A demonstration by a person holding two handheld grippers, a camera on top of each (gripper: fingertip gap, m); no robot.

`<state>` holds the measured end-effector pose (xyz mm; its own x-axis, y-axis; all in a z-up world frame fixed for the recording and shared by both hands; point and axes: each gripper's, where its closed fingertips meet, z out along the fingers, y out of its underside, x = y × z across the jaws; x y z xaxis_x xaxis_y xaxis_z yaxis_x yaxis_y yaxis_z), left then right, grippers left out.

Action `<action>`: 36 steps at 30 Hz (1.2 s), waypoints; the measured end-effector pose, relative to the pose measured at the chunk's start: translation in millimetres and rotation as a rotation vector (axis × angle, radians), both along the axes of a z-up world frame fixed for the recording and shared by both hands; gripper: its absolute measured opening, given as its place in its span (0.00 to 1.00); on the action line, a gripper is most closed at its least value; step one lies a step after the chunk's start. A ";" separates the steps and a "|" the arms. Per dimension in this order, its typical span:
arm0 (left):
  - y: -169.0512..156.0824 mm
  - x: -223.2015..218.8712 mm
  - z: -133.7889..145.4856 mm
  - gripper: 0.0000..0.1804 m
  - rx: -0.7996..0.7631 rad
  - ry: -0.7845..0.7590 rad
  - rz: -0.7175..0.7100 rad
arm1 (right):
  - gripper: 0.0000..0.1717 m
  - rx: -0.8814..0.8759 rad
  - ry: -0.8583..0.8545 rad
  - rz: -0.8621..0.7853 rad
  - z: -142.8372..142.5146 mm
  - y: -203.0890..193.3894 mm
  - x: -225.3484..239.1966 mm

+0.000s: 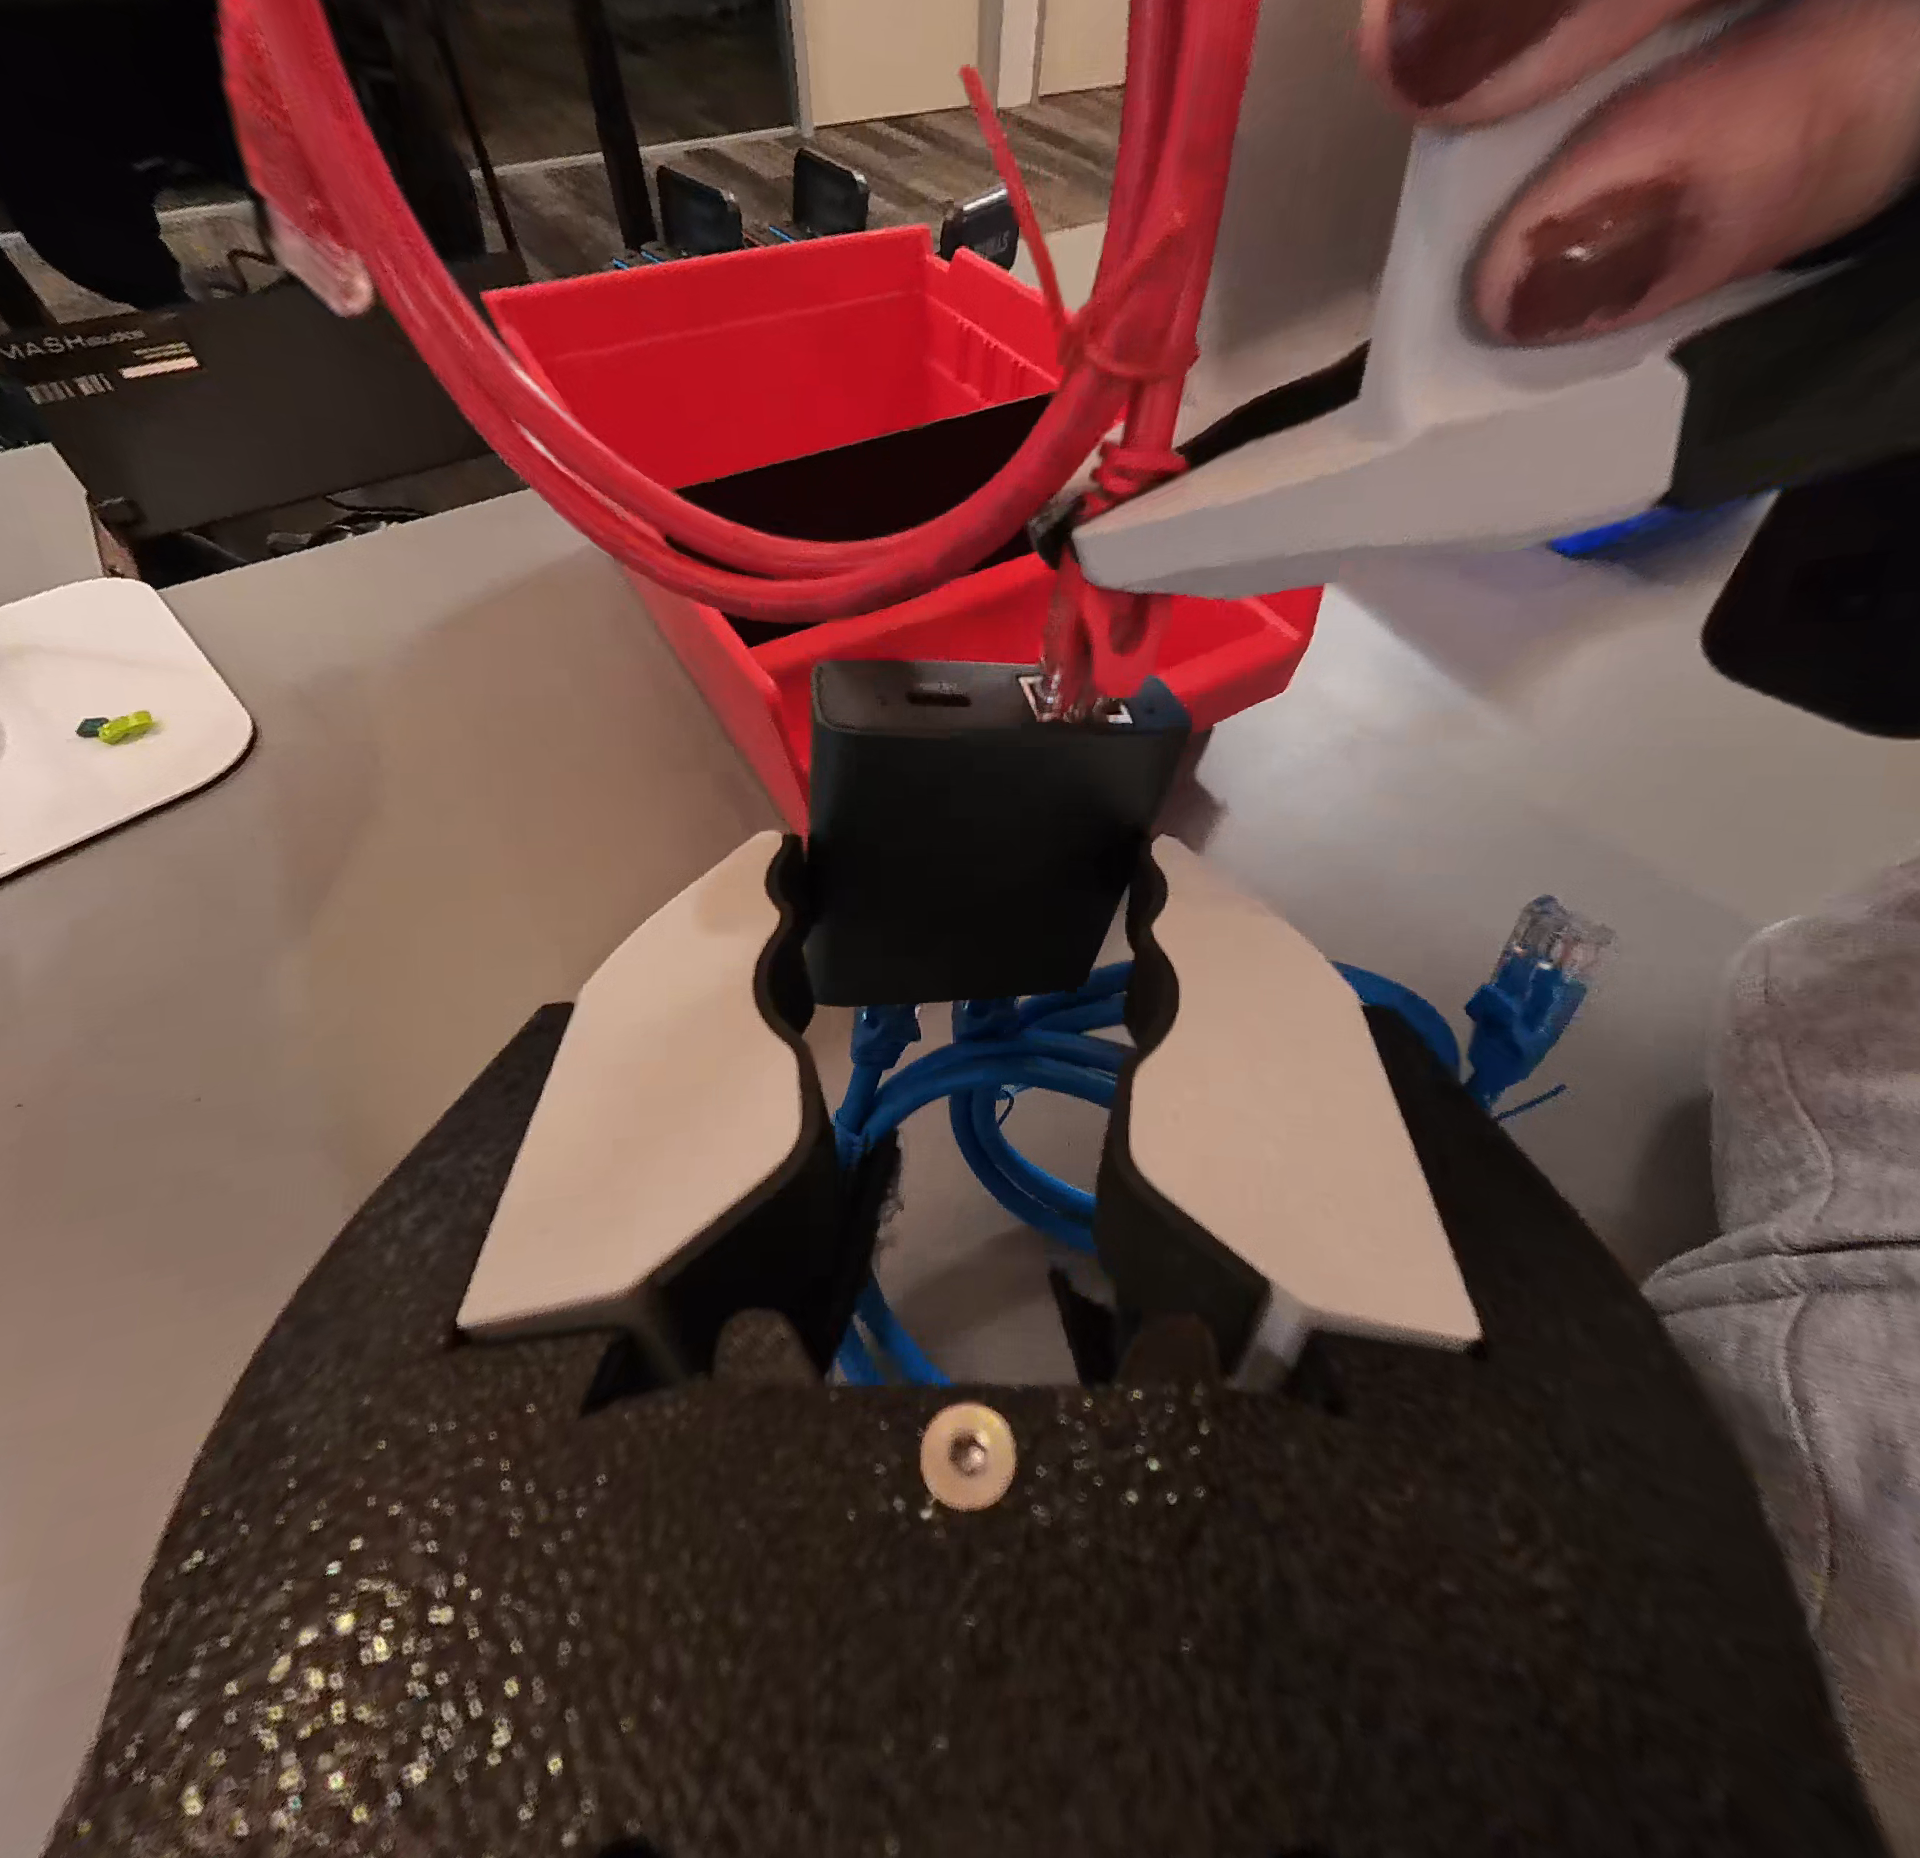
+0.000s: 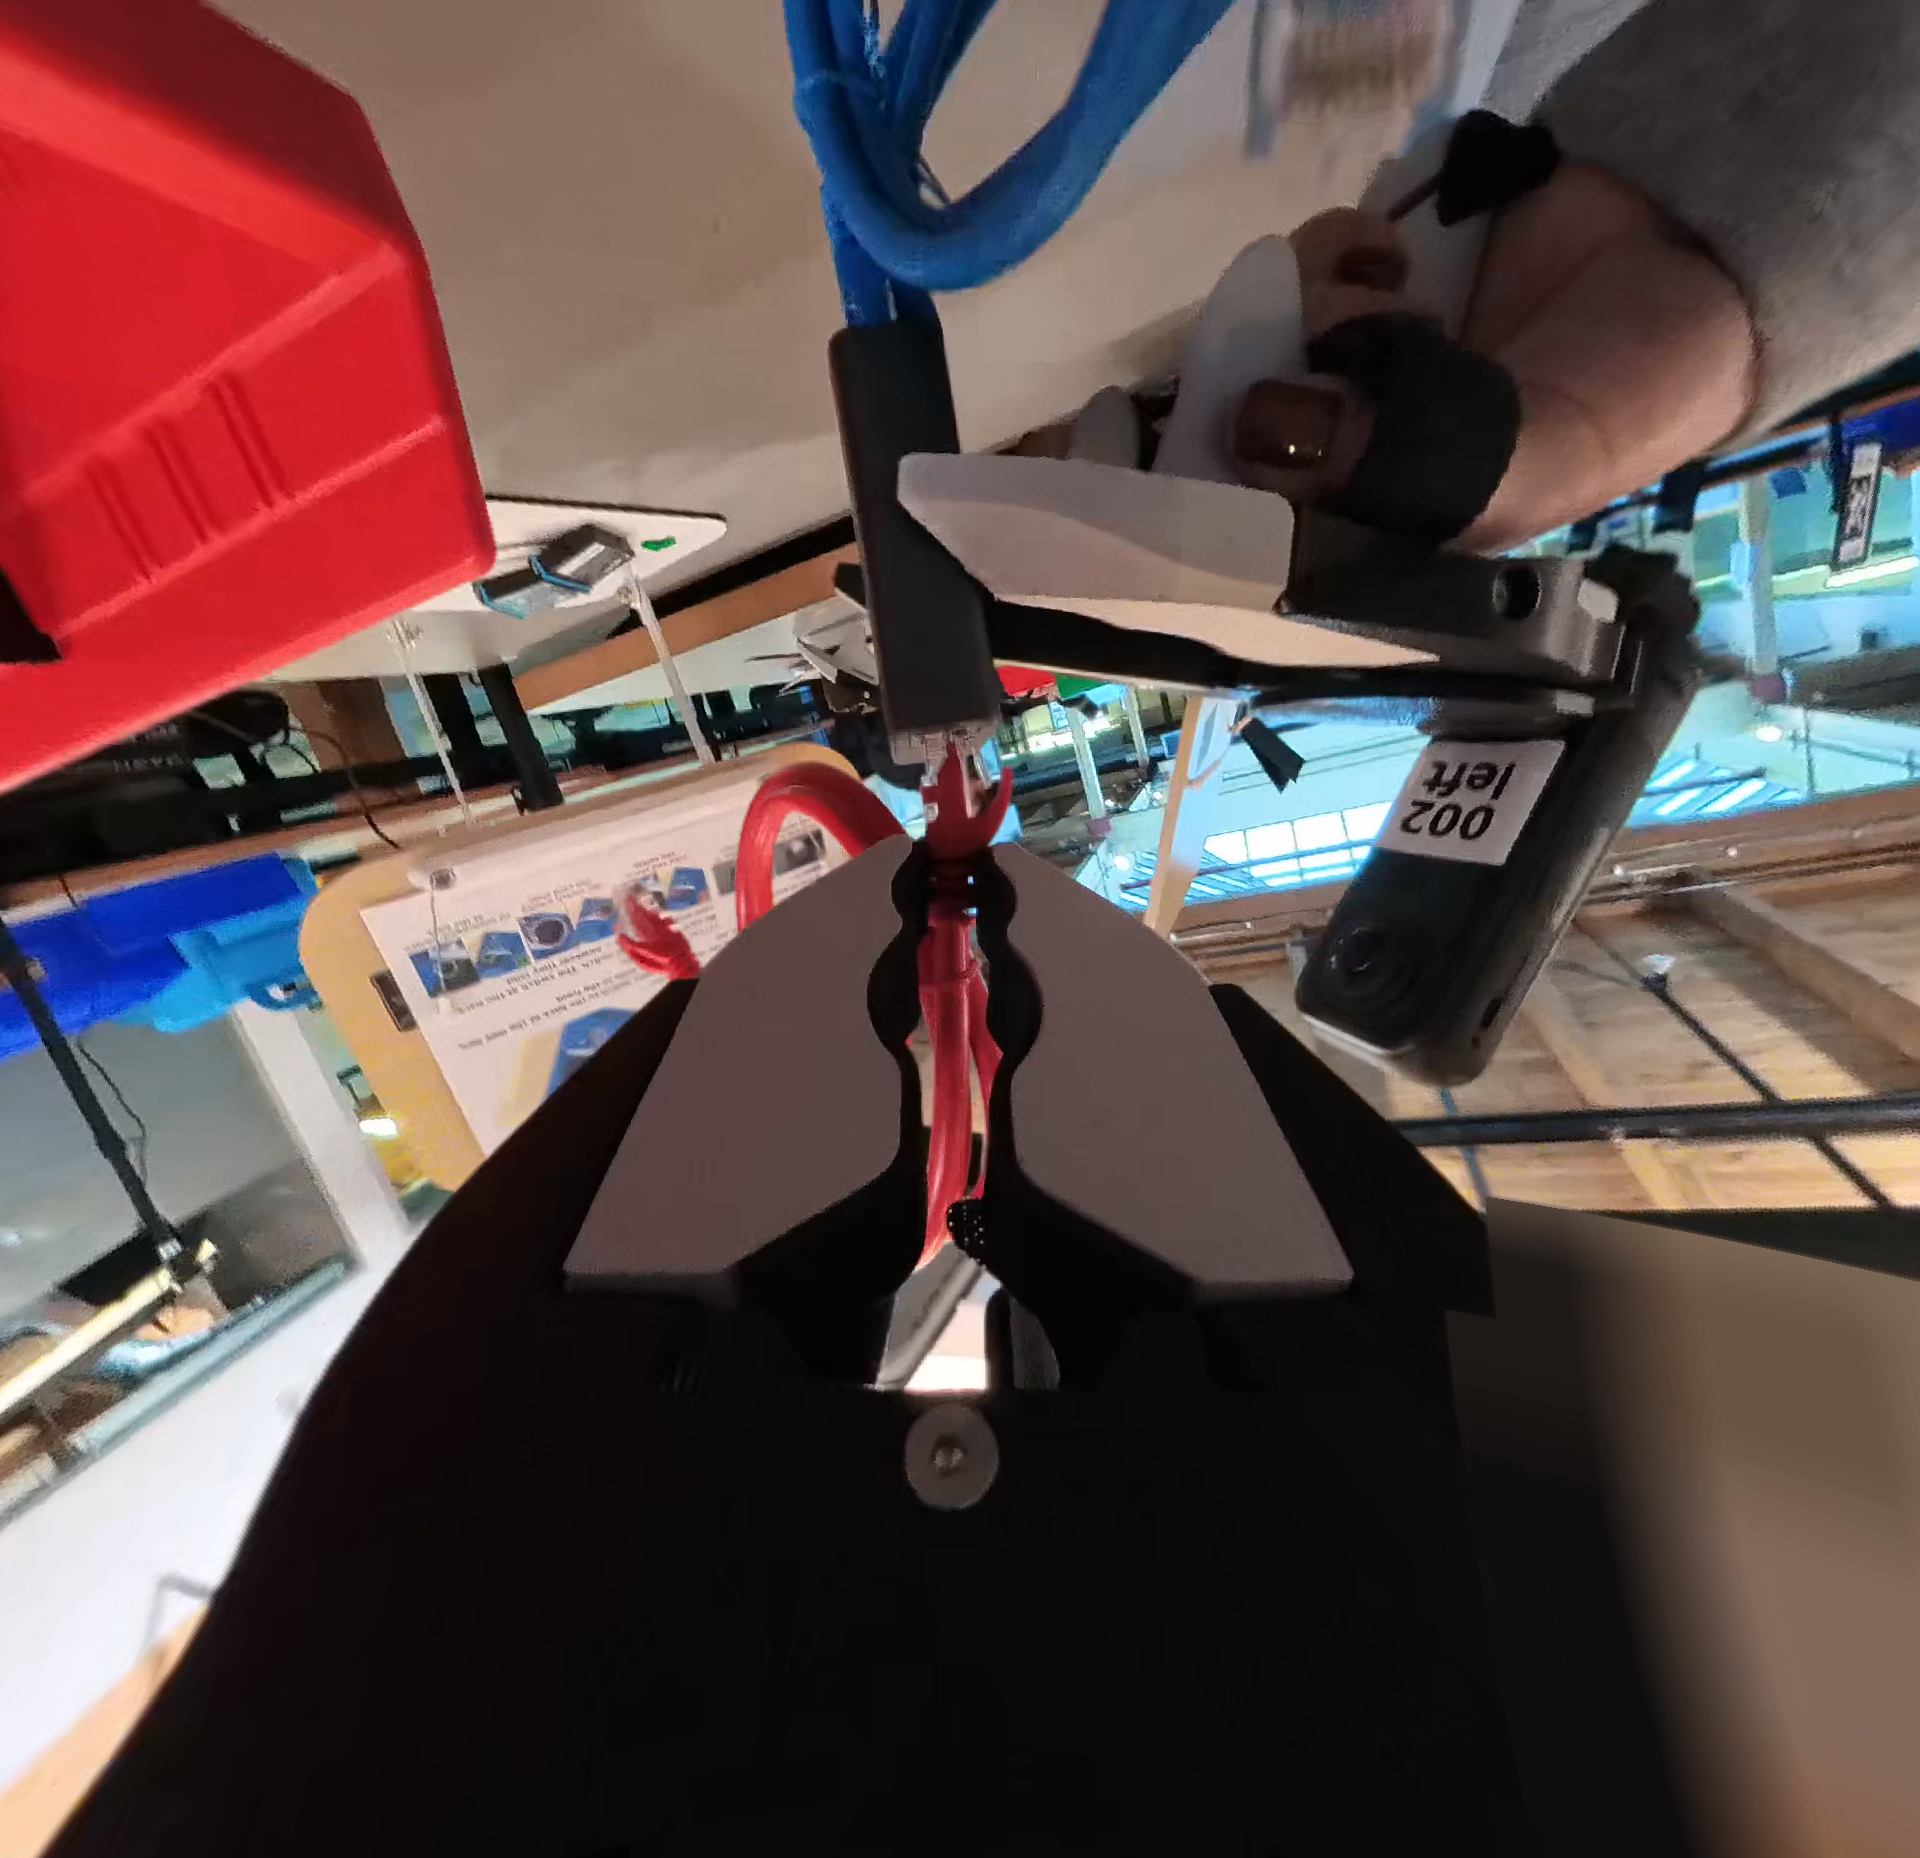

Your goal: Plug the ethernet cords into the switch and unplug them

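My left gripper (image 1: 966, 873) is shut on the black switch (image 1: 977, 842) and holds it upright above the table. The switch also shows in the right wrist view (image 2: 914, 541), clamped by the left gripper (image 2: 1091, 561). My right gripper (image 2: 951, 873) is shut on the red ethernet cord (image 2: 951, 977) just behind its plug. The clear plug (image 1: 1065, 681) is at a port on the switch's top right. In the left wrist view the right gripper (image 1: 1070, 535) comes in from the upper right. A blue ethernet cord (image 1: 997, 1070) is plugged into the switch's underside.
A red bin (image 1: 831, 374) stands just behind the switch. The red cord loops high over it (image 1: 436, 281). A loose blue plug (image 1: 1538, 967) lies at the right. A white tray (image 1: 94, 707) with small green bits sits at the left. A grey sleeve (image 1: 1808, 1185) is at the right edge.
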<state>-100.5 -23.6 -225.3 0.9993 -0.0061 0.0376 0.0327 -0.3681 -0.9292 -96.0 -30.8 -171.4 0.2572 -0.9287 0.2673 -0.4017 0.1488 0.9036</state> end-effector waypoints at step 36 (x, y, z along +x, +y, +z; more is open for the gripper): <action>1.9 -7.8 -5.1 0.32 0.013 -0.068 0.024 | 0.04 -0.060 0.100 -0.064 -10.2 2.9 -9.9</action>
